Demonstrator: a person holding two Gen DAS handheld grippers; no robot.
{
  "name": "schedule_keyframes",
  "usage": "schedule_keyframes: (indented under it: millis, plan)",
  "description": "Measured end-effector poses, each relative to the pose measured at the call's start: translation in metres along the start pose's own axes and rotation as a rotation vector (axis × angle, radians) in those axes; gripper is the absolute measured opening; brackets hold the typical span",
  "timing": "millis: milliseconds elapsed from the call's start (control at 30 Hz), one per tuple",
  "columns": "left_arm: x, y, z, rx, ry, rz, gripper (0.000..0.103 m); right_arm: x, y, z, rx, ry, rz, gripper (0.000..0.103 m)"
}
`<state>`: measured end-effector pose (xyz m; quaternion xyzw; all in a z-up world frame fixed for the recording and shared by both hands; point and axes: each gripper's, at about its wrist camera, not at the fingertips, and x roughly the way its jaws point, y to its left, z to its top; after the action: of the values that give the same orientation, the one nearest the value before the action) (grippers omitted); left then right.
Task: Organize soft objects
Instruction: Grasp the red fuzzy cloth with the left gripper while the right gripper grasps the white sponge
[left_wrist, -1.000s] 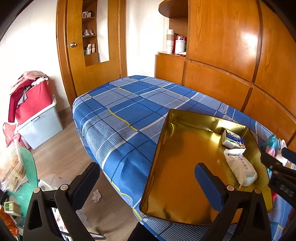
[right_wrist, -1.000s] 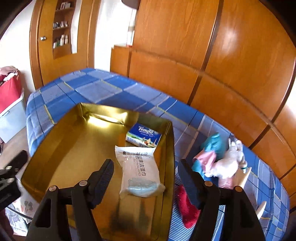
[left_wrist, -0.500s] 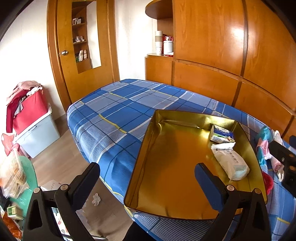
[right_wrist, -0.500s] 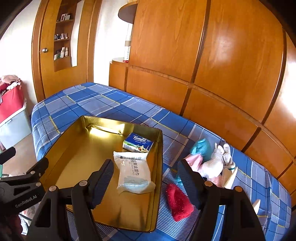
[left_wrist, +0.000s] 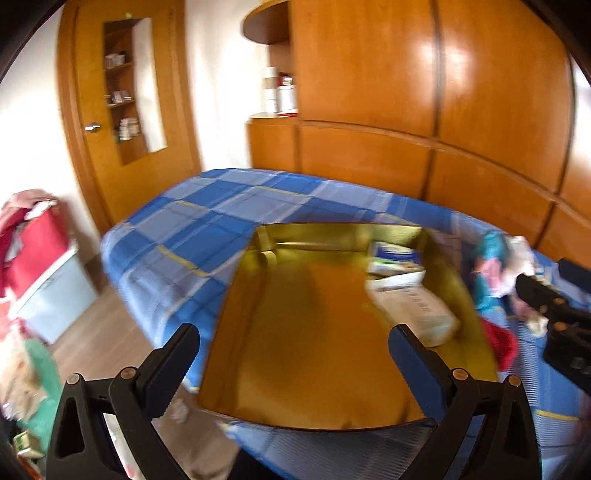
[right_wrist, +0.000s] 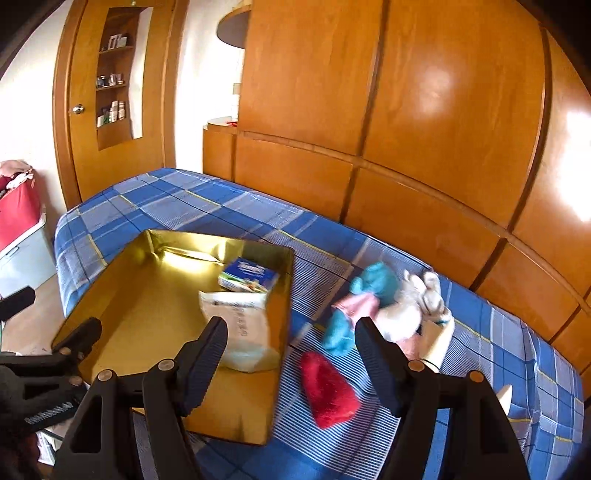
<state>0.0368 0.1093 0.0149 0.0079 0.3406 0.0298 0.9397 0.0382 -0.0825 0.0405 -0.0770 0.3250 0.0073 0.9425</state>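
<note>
Right wrist view: the right gripper (right_wrist: 288, 345) gapes wide and empty above the red sock (right_wrist: 328, 389), which lies on the plaid bedspread (right_wrist: 207, 206) just beside the gold tray (right_wrist: 280, 332). Left gripper (left_wrist: 293, 345), equally spread and empty, hangs over the tray's near end; blur hides finer detail.

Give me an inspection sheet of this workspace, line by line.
Surface: bed with blue plaid cover.
Job's things: gold tray on the bed holds a wipes pack and a tissue box; red cloth, teal item and white plush lie beside the tray.
Clutter: red bin on the floor.
Grippers: left gripper open, empty; right gripper open, empty.
Cables: nothing seen.
Surroundings: wooden wardrobe, door.
</note>
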Motion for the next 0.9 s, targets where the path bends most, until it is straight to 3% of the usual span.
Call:
schedule_keyframes:
  millis: [233, 467, 700, 800, 867, 900]
  plan:
    - [-0.003, -0.036, 0.01, 0.058, 0.033, -0.208, 0.103, 0.014, -0.072, -0.029, 0.07, 0.091, -0.089, 0.073]
    - [-0.008, -0.095, 0.01, 0.218, 0.082, -0.396, 0.103, 0.016, -0.157, -0.066, 0.167, 0.18, -0.202, 0.073]
    - [-0.013, -0.171, 0.007, 0.443, 0.114, -0.535, 0.101, 0.014, -0.225, -0.089, 0.262, 0.187, -0.264, 0.073]
    - [-0.003, -0.203, 0.005, 0.532, 0.156, -0.559, 0.09, 0.015, -0.246, -0.099, 0.346, 0.187, -0.259, 0.073]
    - [0.013, -0.225, 0.001, 0.595, 0.232, -0.562, 0.076, 0.015, -0.254, -0.103, 0.388, 0.191, -0.229, 0.073]
    - [0.022, -0.234, -0.001, 0.614, 0.275, -0.56, 0.074, 0.015, -0.256, -0.103, 0.394, 0.188, -0.224, 0.073]
